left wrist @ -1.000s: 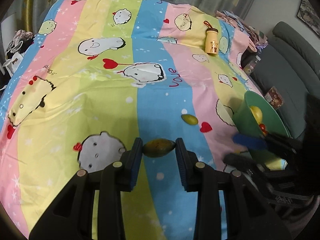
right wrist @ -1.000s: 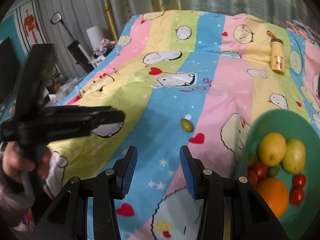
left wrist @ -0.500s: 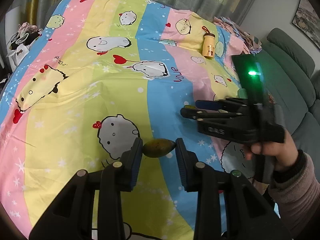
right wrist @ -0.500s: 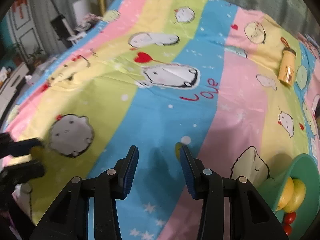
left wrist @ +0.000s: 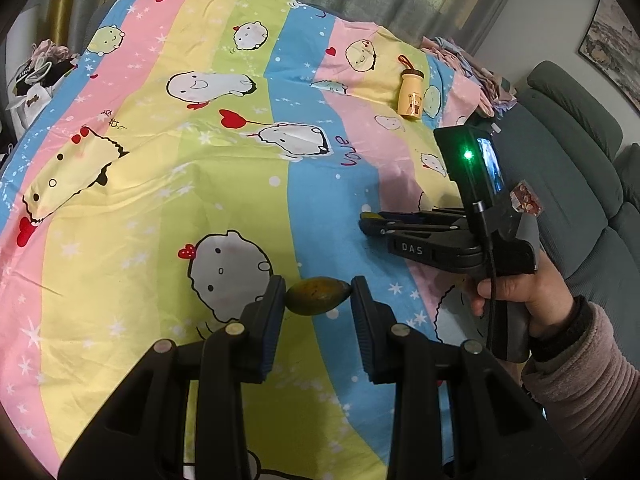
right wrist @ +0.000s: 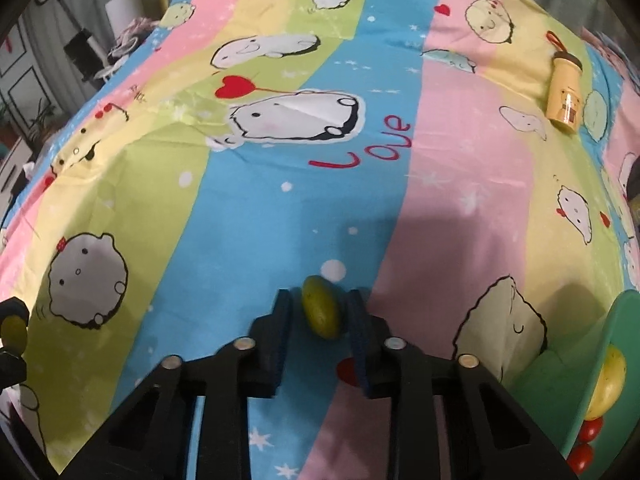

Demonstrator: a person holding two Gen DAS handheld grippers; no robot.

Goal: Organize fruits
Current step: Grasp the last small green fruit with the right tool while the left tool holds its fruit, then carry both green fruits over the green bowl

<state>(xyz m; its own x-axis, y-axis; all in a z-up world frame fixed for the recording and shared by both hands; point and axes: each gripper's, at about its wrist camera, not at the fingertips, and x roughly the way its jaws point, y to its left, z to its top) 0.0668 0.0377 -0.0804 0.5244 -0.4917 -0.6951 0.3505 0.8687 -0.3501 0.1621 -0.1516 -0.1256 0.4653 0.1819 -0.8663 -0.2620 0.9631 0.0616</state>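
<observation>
One view alone shows the bowl (right wrist: 618, 320).

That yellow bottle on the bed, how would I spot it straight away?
Start at the striped cartoon bedsheet and look to its far right side. The yellow bottle lies there on its side, alone; unlike the fruit, it is cylindrical, with a brown cap and an orange loop.

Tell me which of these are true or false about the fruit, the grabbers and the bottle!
1. The left gripper holds a green fruit. True.
2. The right gripper has nothing between its fingers. False: a small green fruit sits between them, on the blue stripe.
3. The yellow bottle lies on its side on the sheet. True.
4. The green bowl is empty. False: yellow and red fruit show inside it.
5. The bottle sits inside the bowl. False: it lies far off on the sheet.
</observation>
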